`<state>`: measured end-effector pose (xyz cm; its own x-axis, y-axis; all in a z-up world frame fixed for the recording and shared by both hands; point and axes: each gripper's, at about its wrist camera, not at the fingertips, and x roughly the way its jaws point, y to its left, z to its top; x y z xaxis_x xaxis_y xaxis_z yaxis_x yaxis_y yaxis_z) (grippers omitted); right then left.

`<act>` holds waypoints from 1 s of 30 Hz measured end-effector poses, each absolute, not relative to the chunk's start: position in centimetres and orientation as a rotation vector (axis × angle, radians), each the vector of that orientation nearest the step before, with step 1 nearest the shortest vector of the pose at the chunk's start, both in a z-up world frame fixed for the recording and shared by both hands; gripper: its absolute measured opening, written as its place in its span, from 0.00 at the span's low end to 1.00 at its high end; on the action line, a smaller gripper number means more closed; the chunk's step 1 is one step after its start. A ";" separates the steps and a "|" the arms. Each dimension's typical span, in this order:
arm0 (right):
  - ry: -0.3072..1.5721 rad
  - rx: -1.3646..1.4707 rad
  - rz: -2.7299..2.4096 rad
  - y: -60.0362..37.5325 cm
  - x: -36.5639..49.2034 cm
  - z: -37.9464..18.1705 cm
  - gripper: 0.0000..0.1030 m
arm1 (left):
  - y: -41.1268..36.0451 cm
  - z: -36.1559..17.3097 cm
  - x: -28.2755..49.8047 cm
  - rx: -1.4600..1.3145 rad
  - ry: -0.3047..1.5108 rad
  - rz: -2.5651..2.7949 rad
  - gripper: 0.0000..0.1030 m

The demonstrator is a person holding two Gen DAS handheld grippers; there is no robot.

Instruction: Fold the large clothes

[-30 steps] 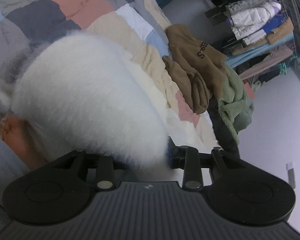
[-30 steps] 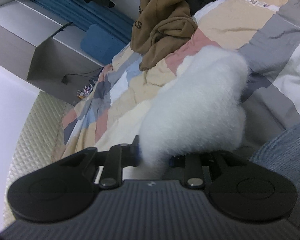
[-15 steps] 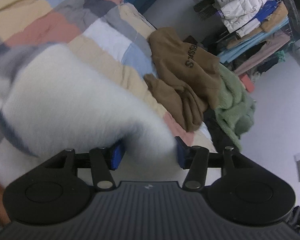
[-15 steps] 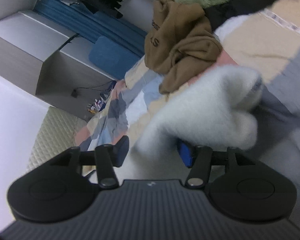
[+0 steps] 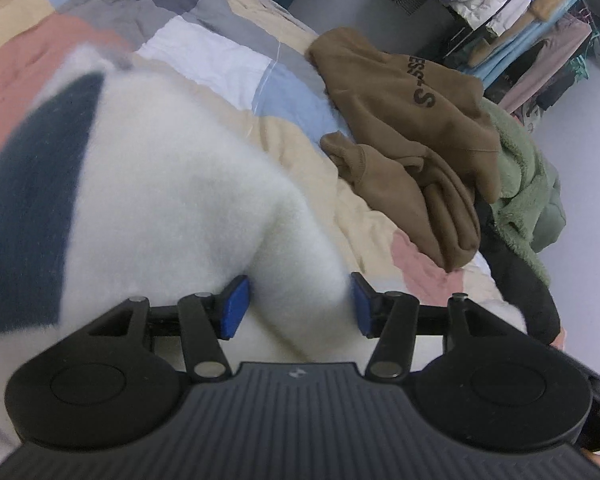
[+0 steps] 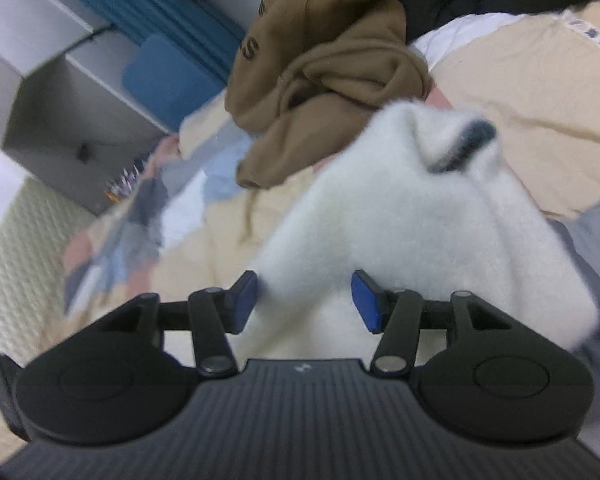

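Note:
A fluffy white garment [image 5: 160, 200] with a dark navy patch lies on the patchwork quilt [image 5: 228, 56] right in front of the left wrist camera. My left gripper [image 5: 298, 306] is open, its blue pads [image 5: 236, 304] apart with white fleece between them. In the right wrist view the same white garment [image 6: 399, 216] shows a dark trim at its far end. My right gripper [image 6: 303, 300] is open too, with fleece between its blue pads [image 6: 363, 300].
A brown hoodie [image 5: 411, 128] lies bunched on the quilt beyond the white garment, also in the right wrist view [image 6: 323, 60]. A green fleece [image 5: 527, 184] and a dark garment lie beside it. A clothes rack [image 5: 519, 12] stands at the back. Grey cabinets [image 6: 56, 64] stand beside the bed.
Both grippers have opened: they were shut on the white garment a second ago and their pads now stand apart. The garment has dropped lower and the navy patch has come into view.

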<state>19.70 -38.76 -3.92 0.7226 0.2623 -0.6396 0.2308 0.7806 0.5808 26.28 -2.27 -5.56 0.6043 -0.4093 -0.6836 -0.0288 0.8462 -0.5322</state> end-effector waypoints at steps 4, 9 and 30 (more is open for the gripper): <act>0.792 0.605 0.019 -37.8 21.3 -4.9 0.53 | -2.6 -6.9 28.2 -0.505 0.924 -0.234 0.58; 0.797 0.556 0.032 -37.6 23.4 -5.9 0.53 | -2.7 -7.3 29.3 -0.489 0.929 -0.247 0.58; 0.663 0.455 0.144 -36.0 19.3 -1.4 0.81 | -2.5 -2.4 24.2 -0.280 0.785 -0.296 0.78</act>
<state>19.29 -36.00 -1.45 0.7826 0.2712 -0.5604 0.0136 0.8925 0.4509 24.17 -2.51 -2.35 0.6702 -0.3619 -0.6479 0.1559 0.9222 -0.3538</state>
